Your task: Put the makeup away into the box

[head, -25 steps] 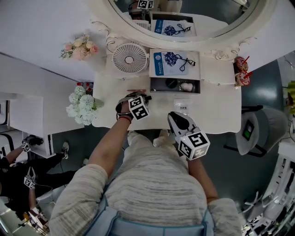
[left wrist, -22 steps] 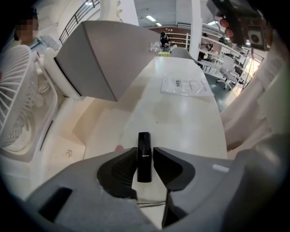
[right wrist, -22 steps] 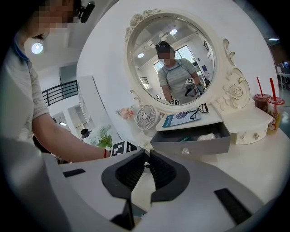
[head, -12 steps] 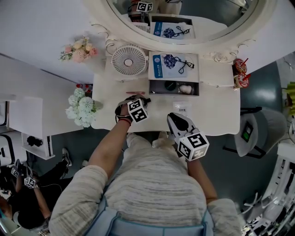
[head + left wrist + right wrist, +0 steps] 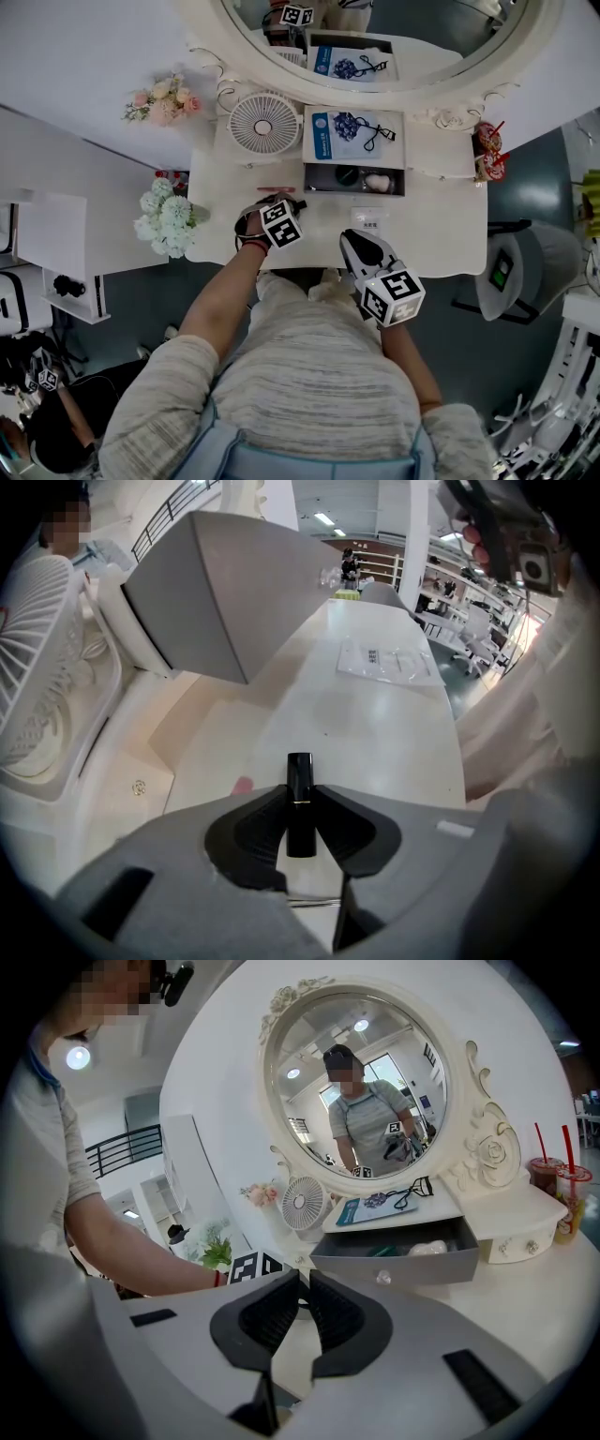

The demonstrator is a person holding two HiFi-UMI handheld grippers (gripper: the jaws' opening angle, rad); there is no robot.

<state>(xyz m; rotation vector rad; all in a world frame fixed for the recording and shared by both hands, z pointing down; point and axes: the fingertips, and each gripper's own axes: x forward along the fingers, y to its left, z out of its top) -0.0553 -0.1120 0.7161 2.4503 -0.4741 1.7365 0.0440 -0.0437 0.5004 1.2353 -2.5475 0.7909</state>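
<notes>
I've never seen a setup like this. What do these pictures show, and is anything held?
No robot here: a person holds a two-jaw gripper in each hand at a white dressing table. One picture comes from a camera on the person's head, looking down; the other two ride on the grippers. On the table stand a fan, a mirror and an open grey drawer, and a small packet lies flat. The left gripper is closing its jaws on a black tube. The right gripper holds nothing, its jaws nearly together.
</notes>
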